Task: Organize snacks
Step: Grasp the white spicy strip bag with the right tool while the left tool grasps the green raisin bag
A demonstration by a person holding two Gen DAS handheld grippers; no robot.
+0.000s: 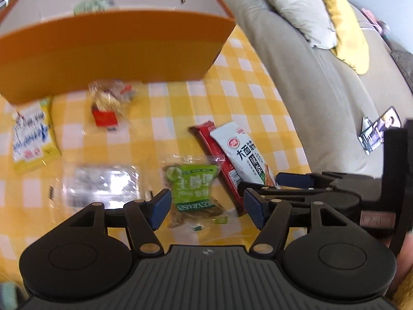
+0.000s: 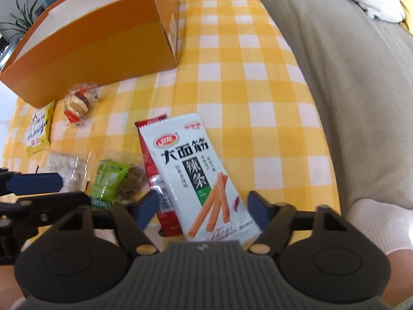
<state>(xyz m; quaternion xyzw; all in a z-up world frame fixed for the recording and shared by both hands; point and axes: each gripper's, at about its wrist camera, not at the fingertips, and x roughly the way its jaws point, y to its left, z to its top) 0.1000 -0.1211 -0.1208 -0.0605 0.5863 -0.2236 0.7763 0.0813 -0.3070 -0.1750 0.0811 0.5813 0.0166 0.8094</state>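
Blue-padded fingers of the left gripper stand apart over a green raisin packet, not pressing it. Just to its right, the right gripper has its jaws spread to either side of a white spicy-strip packet, which overlaps a red packet; neither pad visibly presses on it. All lie on a yellow checked tablecloth, with a clear pack of white tablets, a yellow sachet and a clear-wrapped snack nearer the orange box, in which one greenish packet sits.
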